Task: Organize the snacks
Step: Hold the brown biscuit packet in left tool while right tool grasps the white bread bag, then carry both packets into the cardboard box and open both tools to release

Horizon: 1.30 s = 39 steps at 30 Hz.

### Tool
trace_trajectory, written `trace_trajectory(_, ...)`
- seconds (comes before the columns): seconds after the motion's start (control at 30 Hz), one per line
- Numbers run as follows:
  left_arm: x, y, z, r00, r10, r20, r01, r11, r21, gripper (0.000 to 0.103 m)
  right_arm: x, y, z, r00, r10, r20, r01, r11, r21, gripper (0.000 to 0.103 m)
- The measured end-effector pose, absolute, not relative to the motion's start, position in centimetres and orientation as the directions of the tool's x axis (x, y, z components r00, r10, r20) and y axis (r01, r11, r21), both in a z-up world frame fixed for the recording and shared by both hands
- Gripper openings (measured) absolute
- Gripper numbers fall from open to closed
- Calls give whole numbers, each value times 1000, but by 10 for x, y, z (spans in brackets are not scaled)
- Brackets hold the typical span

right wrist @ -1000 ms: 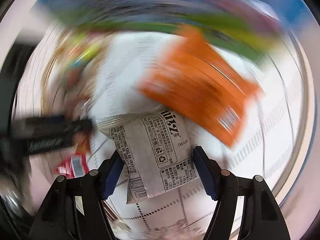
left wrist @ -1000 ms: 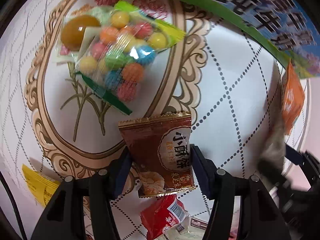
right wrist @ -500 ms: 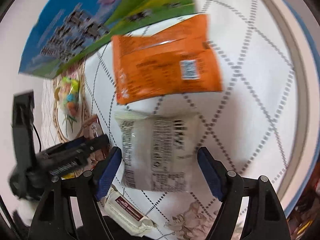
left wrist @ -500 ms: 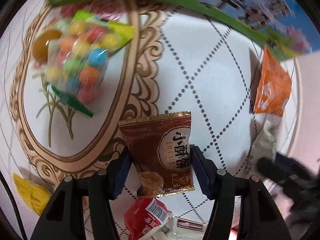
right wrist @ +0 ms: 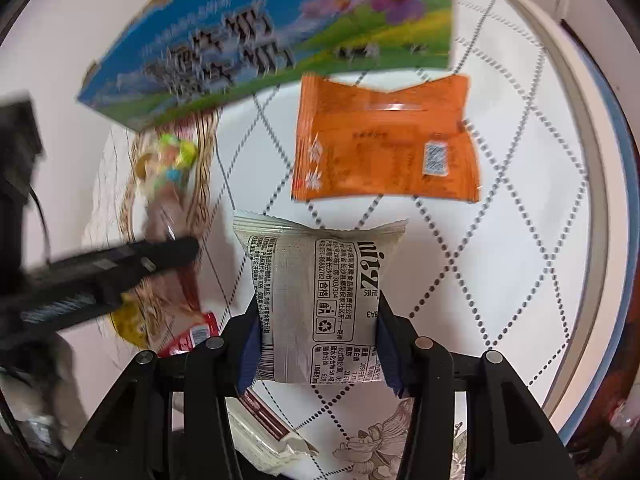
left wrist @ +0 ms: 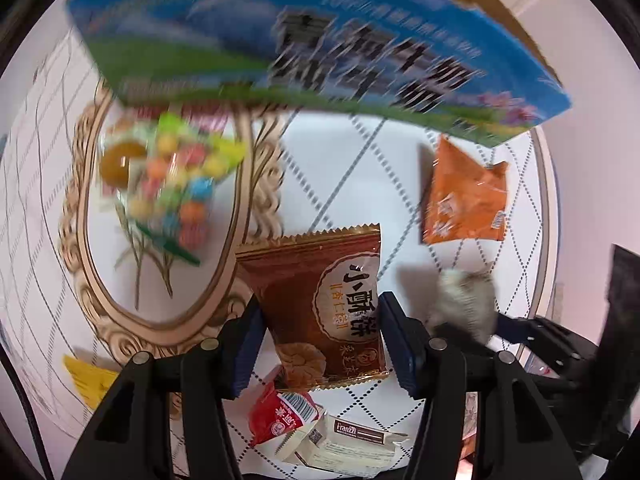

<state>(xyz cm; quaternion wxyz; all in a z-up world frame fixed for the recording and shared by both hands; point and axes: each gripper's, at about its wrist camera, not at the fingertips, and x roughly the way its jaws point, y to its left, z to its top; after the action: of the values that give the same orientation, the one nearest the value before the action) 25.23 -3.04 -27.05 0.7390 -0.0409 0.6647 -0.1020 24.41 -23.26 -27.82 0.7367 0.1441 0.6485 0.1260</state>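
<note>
A brown snack packet (left wrist: pixel 320 304) hangs between the blue pads of my left gripper (left wrist: pixel 320 340). Its jaws are closing and press on the packet's sides, and the packet is up off the cloth. In the right wrist view a grey-white packet (right wrist: pixel 320 292) printed with black text sits between the pads of my right gripper (right wrist: pixel 318 344). These jaws are closing too and pinch the packet's lower half. An orange packet (right wrist: pixel 384 140) lies flat just beyond it. The left gripper's black body (right wrist: pixel 120 268) reaches in from the left.
A blue and green carton (left wrist: pixel 320 40) stands at the far side of the round table with its patterned white cloth (right wrist: pixel 520 240). A bag of coloured candy balls (left wrist: pixel 176 184), a yellow packet (left wrist: pixel 88 376), a red packet (left wrist: pixel 280 416) and a white wrapped bar (left wrist: pixel 344 440) lie around.
The right jaws have come in from either side of the grey-white packet and now squeeze it. The left gripper has risen with the brown packet, so the table looks farther away.
</note>
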Motion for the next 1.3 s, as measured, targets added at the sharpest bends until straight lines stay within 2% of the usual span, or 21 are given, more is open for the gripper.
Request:
trace_trajectory(0.2,273,-32,-299,12,-197,-980,84,977,-195,54,252,-207,-302,65,254,-965,-81,965,249,56)
trace_trajectory(0.27,273,-30,-307,-11,-203,-979,73,976,-204,54,251,-199,-300,82,222,-972,-109,971,212,52)
trace_trajectory(0.37,267,-25,-303,-9,-212,-977,70,975,-212,53,246,-205,-287,118,266,-957,-75,963,259,48)
trace_trajectory(0.47,265,-20,-276,37,-234,-972,96,969,-229,54,243,-221,-265,146,345,-927,-16,938,346,47)
trace_trajectory(0.6,273,-13,-215,130,-293,-947,142,951,-275,54,249,-244,-207,238,446,-863,24,885,464,47)
trace_trajectory(0.77,321,-13,-129,250,-331,-910,214,935,-282,54,304,-261,-134,386,476,-790,5,855,518,47)
trace_trajectory(0.9,383,-23,-98,312,-251,-916,223,957,-186,54,378,-268,-110,475,402,-783,12,887,462,47)
trace_trajectory(1.03,438,-24,-117,285,-151,-947,190,977,-99,54,445,-273,-122,450,348,-822,42,912,409,47)
trace_trajectory(1.2,493,-10,-168,192,-31,-981,128,992,-7,54,504,-265,-150,378,260,-889,90,945,315,48)
trace_trajectory(1.23,500,-8,-179,174,-21,-985,110,994,-2,55,509,-267,-154,362,245,-899,104,948,300,54)
trace_trajectory(1.27,505,-5,-184,167,-10,-986,98,995,6,55,516,-269,-158,351,228,-908,121,951,285,80)
trace_trajectory(1.3,509,-3,-190,159,0,-987,86,996,13,56,521,-268,-163,339,209,-917,130,955,266,93)
